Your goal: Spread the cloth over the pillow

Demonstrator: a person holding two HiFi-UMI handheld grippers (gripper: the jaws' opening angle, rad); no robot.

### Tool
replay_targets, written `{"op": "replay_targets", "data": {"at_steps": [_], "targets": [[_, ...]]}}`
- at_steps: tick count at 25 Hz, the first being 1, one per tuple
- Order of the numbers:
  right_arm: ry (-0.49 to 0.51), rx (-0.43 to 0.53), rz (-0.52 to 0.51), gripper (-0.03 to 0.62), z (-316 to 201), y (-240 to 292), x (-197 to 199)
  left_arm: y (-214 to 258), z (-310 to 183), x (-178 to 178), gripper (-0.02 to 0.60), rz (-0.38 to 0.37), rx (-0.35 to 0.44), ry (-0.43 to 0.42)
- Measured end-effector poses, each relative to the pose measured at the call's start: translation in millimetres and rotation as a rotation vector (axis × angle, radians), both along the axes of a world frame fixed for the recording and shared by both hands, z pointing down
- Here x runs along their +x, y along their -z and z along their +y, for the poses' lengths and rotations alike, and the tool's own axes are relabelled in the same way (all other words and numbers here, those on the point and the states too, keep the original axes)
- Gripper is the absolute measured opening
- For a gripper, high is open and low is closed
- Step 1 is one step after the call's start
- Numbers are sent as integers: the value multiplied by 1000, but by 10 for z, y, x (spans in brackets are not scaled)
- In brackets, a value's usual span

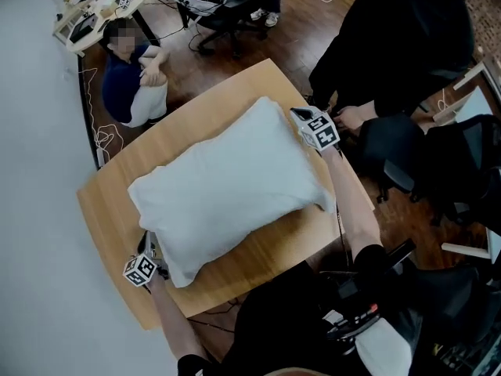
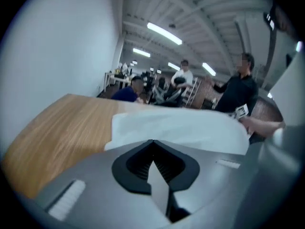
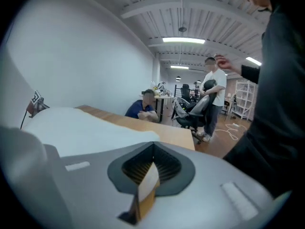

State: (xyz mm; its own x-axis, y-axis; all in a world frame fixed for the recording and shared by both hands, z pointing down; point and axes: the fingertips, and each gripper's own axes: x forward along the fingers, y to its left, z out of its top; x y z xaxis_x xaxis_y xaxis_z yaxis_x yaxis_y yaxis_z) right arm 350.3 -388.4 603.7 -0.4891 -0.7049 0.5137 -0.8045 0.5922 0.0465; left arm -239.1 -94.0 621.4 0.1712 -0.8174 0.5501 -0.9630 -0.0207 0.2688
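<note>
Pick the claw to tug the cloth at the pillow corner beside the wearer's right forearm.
Right, probably. The right claw, shut, sits at the pillow's right edge, close to that corner. The left claw, also shut, is at the opposite end, with the whole pillow between.

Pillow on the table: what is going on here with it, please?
A person holds a gripper in each hand at opposite corners of the pillow on the table. The left gripper is at the near corner and the right gripper at the far one. Both are shut. A white cloth seems to cover the pillow already. Whether the jaws pinch it, I cannot tell.
</note>
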Motion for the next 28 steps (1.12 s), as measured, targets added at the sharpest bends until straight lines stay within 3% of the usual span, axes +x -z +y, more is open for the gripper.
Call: {"op": "replay_targets", "data": {"at_steps": [3, 5, 7, 10, 13, 16, 20, 23, 26, 28], "targets": [[91, 13, -44, 3, -510, -83, -373, 426, -23, 425, 3, 203, 222, 18], [154, -52, -13, 3, -710, -362, -531, 520, 64, 714, 3, 262, 263, 1], [156, -148, 83, 3, -820, -741, -475, 502, 182, 911, 3, 277, 258, -13], [40, -194, 126, 3, -919, -950, -205, 426, 468, 911, 3, 292, 251, 29], [-117, -92, 28, 3, -865, -489, 34, 585, 662, 718, 3, 279, 276, 45], [-182, 61, -75, 3, -365, 317, 223, 973, 737, 613, 3, 257, 332, 51], [-119, 232, -161, 2, 702, 1306, 79, 1528, 835, 682, 33, 236, 472, -5], [-38, 272, -224, 2, 1705, 1853, -668, 2144, 1130, 427, 130, 247, 574, -87], [73, 220, -350, 2, 2471, 2181, -1609, 2812, 1631, 82, 132, 223, 690, -128], [92, 214, -428, 2, 2893, 2387, -1784, 2972, 1732, 156, 132, 256, 769, -179]]}}
